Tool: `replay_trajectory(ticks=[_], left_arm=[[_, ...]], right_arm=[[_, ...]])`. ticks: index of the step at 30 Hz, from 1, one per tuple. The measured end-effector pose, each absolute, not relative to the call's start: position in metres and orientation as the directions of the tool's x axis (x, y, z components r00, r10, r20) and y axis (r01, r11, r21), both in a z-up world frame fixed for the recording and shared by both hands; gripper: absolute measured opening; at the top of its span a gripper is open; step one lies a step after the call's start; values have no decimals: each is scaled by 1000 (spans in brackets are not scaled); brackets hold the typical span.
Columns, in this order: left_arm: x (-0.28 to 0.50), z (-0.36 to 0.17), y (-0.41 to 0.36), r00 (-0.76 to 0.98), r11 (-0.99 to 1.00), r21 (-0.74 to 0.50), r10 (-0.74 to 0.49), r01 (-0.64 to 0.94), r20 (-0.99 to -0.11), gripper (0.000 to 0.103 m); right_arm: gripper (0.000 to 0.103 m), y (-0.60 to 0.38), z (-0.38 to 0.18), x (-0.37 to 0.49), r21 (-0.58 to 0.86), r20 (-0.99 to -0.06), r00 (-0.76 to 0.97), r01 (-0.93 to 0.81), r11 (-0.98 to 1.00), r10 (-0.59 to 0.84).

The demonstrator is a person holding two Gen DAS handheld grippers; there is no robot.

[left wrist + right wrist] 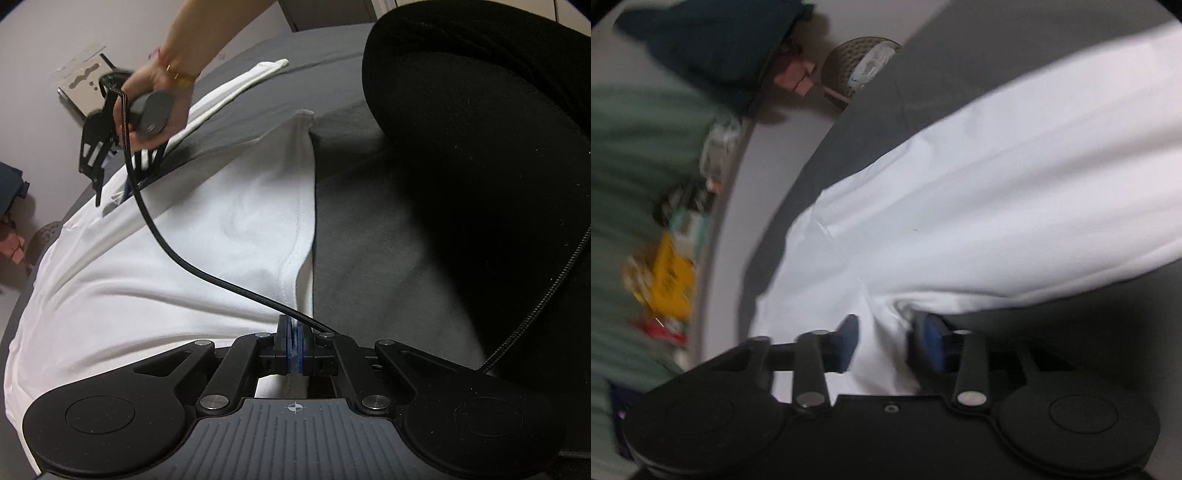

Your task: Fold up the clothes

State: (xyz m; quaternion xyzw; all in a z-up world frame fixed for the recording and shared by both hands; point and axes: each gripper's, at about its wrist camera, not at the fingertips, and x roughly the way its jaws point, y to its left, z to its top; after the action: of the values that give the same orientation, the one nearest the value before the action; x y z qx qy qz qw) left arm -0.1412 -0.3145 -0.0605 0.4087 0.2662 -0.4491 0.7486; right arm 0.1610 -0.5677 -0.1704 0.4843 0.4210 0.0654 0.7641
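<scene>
1. FOLD UNDER WAY: A white garment (166,277) lies spread on a grey sheet (369,240), filling the left wrist view from 6 o'clock out to 10 o'clock, with a second white strip lying farther off towards 12 o'clock.
2. The left tool (293,347) is fully closed at 6 o'clock, where a stitched seam runs into its blue pads (by the look of it, clamped on that doubled edge).
3. The right tool (882,341), carried in a person's hand (155,92) at 10 o'clock, points down at the far edge. Its own blurred view shows its pads a narrow way apart with bunched cloth between them, not plainly pinched.
4. Judged step: securing a second hold before carrying one side over. The next move calls for the right pads to close firmly on the cloth, then for both hands to lift together so the fold line stays straight.
5. The fabric reads as soft, matte knit, lightly creased, with double-stitched hems. The sheet is a duller, faintly napped grey.
6. A glossy black cable (177,254) arcs across the garment from 10 o'clock to 6 o'clock and could snag the fold.
</scene>
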Motion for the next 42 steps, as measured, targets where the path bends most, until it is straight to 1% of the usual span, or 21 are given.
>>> replay_trajectory(ticks=[1, 2, 6, 10, 12, 13, 15, 17, 18, 20, 21, 22, 23, 25, 27, 29, 33, 35, 36, 38, 42], left_arm=[[-140, -61, -314, 453, 265, 369, -459, 891, -764, 0], [-140, -61, -313, 452, 268, 366, -463, 891, -763, 0], [-138, -61, -311, 445, 267, 358, -477, 895, -758, 0], [-139, -65, -311, 447, 269, 358, -492, 894, -747, 0], [-140, -65, -310, 453, 279, 358, -493, 891, -743, 0], [-141, -66, -310, 463, 286, 365, -493, 886, -737, 0], [-147, -67, -309, 490, 292, 394, -491, 871, -720, 1], [-156, -69, -308, 520, 283, 436, -489, 854, -700, 1], [-160, -70, -307, 534, 278, 457, -488, 845, -690, 1], [-164, -68, -306, 544, 277, 470, -486, 838, -684, 2], [-165, -66, -305, 543, 279, 467, -485, 839, -686, 6], [-165, -62, -302, 537, 284, 457, -487, 843, -689, 7], [-166, -59, -300, 532, 289, 447, -489, 847, -691, 7], [-164, -51, -295, 522, 308, 422, -487, 853, -700, 7], [-163, -42, -287, 504, 322, 391, -480, 862, -718, 7], [-163, -32, -273, 473, 317, 358, -470, 878, -746, 7], [-163, -6, -224, 428, 313, 320, -385, 894, -818, 7], [-154, 11, -196, 419, 404, 278, -316, 871, -851, 7], [-149, 19, -182, 411, 450, 259, -282, 855, -867, 7], [-135, 33, -148, 424, 590, 228, -217, 775, -879, 8], [-111, 54, -80, 497, 820, 175, -148, 545, -855, 8]], right_arm=[[10, -567, -175, 165, 798, -580, 637, 321, 509, 508], [8, -567, -178, 169, 799, -581, 640, 333, 500, 502], [7, -579, -164, 178, 763, -584, 722, 332, 555, 372], [7, -584, -160, 192, 711, -610, 719, 311, 631, 333], [8, -587, -161, 192, 709, -620, 696, 300, 639, 361], [10, -589, -162, 192, 718, -619, 684, 295, 631, 385], [19, -595, -160, 186, 735, -619, 657, 289, 614, 431], [25, -602, -146, 170, 719, -629, 639, 262, 644, 442], [36, -604, -136, 160, 698, -639, 630, 233, 678, 442], [47, -605, -115, 139, 640, -672, 595, 167, 750, 441], [47, -605, -104, 125, 609, -690, 571, 125, 783, 445], [47, -602, -96, 111, 578, -714, 531, 78, 812, 457], [47, -595, -90, 93, 520, -761, 478, 42, 853, 440], [47, -582, -78, 58, 398, -845, 373, -40, 916, 384], [47, -562, -73, 21, 255, -910, 306, -115, 960, 278], [46, -547, -65, -17, 232, -911, 297, -205, 951, 286], [47, -495, -41, -62, 406, -809, 308, -324, 855, 501], [48, -456, -36, -78, 456, -748, 299, -418, 786, 593], [53, -432, -37, -84, 450, -726, 298, -475, 756, 619], [56, -384, -42, -94, 429, -700, 286, -564, 706, 654], [56, -299, -64, -91, 460, -682, 245, -589, 664, 689]])
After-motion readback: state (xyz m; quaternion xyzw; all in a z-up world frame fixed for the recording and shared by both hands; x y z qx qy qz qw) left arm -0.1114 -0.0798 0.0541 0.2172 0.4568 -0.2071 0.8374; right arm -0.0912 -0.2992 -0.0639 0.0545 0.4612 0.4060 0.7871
